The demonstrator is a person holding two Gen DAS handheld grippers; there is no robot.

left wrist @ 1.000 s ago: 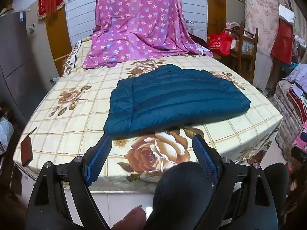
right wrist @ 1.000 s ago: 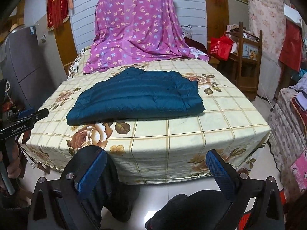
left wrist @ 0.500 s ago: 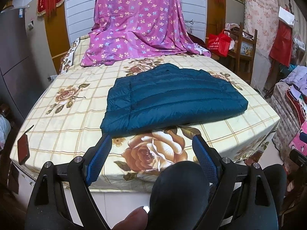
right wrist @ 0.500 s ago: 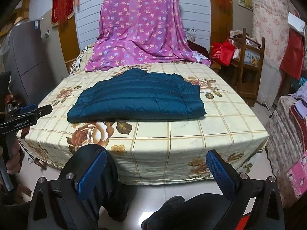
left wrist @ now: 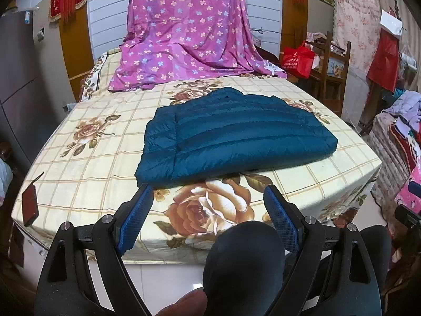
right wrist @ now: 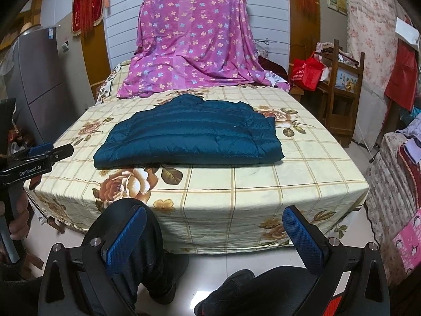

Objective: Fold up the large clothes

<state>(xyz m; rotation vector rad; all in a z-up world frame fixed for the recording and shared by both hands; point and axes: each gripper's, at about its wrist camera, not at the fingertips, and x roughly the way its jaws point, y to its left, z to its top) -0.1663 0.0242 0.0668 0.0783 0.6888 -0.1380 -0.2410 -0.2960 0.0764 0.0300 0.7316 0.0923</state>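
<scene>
A dark teal puffer jacket [left wrist: 231,137] lies folded into a flat rectangle on the bed; it also shows in the right wrist view [right wrist: 189,137]. My left gripper [left wrist: 209,194] is open and empty, held off the bed's near edge, just short of the jacket. My right gripper [right wrist: 214,217] is open and empty, lower and farther back, over the floor in front of the bed. The left gripper also shows from the side at the left of the right wrist view [right wrist: 50,152].
The bed [left wrist: 92,163] has a cream checked sheet with roses. A purple floral cloth [left wrist: 189,31] drapes the headboard. A dark phone [left wrist: 29,205] lies at the bed's left corner. A wooden shelf [right wrist: 342,92] with a red bag [right wrist: 306,71] stands right. My knees are below.
Both grippers have drawn back slightly from the bed and risen a little. Both stay open. The jacket has not moved.
</scene>
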